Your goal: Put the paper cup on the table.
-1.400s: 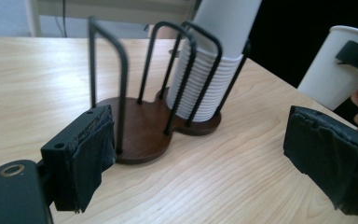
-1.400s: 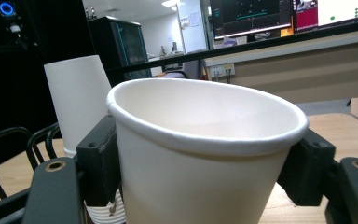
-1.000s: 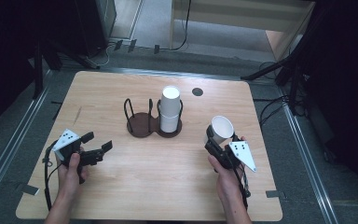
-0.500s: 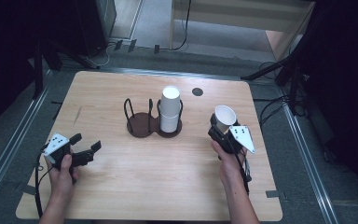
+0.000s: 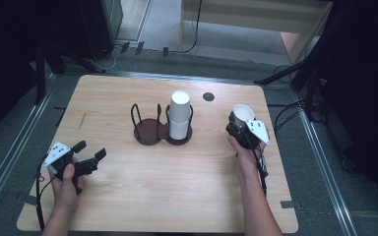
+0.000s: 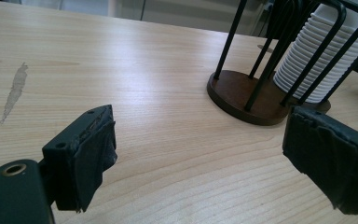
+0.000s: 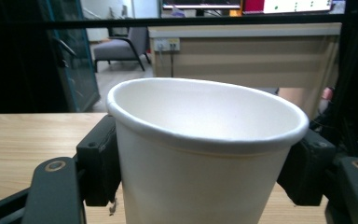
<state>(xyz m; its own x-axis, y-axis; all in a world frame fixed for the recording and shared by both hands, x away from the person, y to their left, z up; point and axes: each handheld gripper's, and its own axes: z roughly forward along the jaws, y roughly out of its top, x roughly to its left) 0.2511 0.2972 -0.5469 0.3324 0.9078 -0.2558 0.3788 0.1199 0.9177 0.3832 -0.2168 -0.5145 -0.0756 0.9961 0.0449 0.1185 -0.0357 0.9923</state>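
A white paper cup (image 5: 242, 113) (image 7: 200, 158) stands upright between the jaws of my right gripper (image 5: 239, 126) (image 7: 205, 168), which is shut on its sides at the table's right. A stack of white cups (image 5: 179, 115) (image 6: 324, 58) sits upside down in the right ring of a dark wire two-ring cup holder (image 5: 161, 125) (image 6: 256, 70) at mid-table. The holder's left ring is empty. My left gripper (image 5: 89, 157) (image 6: 219, 163) rests low at the table's near left, open, with bare wood between its pads (image 6: 95, 161).
The wooden table (image 5: 128, 196) has a small dark disc (image 5: 208, 96) near its far edge and a grey scuff (image 6: 14, 91) on the left. Metal rails and cables run along both sides. A desk and a chair stand beyond the far edge.
My right gripper has carried the cup away from me along the right side. My left gripper has drawn back toward the near left corner and come lower.
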